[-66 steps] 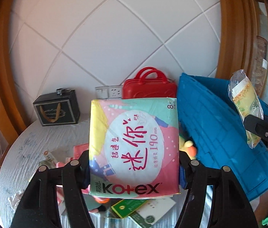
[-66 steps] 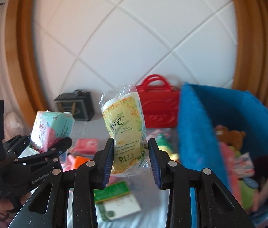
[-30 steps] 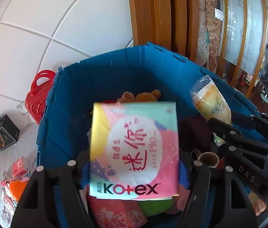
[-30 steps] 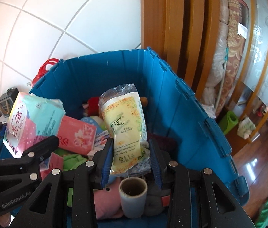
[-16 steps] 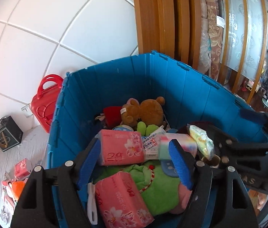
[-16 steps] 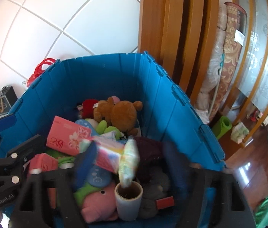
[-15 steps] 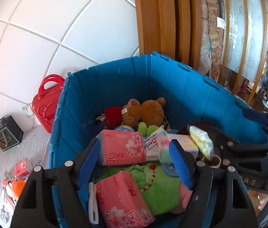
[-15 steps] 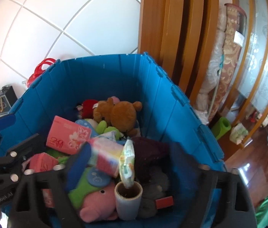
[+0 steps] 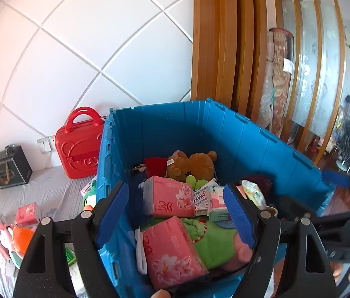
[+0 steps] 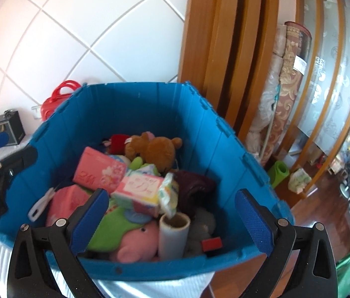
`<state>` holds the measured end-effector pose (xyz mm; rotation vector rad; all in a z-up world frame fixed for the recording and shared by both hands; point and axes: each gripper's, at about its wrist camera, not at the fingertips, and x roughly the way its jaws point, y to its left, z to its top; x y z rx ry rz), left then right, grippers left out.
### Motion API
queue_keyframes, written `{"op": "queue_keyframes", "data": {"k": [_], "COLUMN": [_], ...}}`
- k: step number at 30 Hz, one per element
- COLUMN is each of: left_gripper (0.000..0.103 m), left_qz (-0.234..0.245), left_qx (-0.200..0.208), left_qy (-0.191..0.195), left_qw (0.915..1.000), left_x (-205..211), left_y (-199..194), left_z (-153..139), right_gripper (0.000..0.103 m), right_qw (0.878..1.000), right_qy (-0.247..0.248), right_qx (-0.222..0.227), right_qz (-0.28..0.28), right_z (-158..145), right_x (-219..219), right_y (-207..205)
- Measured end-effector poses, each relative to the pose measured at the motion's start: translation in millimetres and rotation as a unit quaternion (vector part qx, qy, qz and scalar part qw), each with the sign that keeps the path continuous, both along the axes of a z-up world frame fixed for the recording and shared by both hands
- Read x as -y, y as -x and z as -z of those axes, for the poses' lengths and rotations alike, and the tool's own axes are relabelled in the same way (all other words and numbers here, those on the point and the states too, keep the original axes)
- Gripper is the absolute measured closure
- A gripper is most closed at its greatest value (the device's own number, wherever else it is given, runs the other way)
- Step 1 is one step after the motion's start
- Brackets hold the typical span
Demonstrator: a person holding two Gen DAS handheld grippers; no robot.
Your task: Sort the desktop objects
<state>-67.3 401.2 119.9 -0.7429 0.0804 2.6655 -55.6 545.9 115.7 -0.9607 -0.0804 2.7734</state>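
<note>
Pastel pad packet and yellow-green tissue pack lie atop heaped blue plastic crate. Left claw and right claw opening wide, both empty. Risk: tissue pack, perched on cardboard tube, may slide deeper; bench items remain.

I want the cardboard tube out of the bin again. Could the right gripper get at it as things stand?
Probably yes. The right gripper, jaws opening with nothing between them, hovers over the blue bin, and the cardboard tube stands upright near the front wall, its top exposed. A yellow-green packet leaning beside it might get nudged.
</note>
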Motion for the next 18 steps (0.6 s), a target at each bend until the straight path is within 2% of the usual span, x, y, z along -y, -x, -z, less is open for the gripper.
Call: {"op": "queue_keyframes", "data": {"k": [12, 18], "left_gripper": [0.024, 0.024], "left_qz": [-0.015, -0.011], "left_qx": [0.008, 0.008], "left_qy": [0.038, 0.032], "left_qw": [0.9991, 0.9994], "left_x": [16.5, 18.7], "left_y": [-11.4, -14.5], "left_z": [3.0, 3.6], "right_gripper": [0.000, 0.000], "right_qw": [1.000, 1.000], "right_qy": [0.003, 0.007], "right_qx": [0.009, 0.011], "right_qz": [-0.007, 0.002], "right_z": [3.3, 4.6], "right_x": [29.1, 26.6], "right_y": [-7.3, -10.2]}}
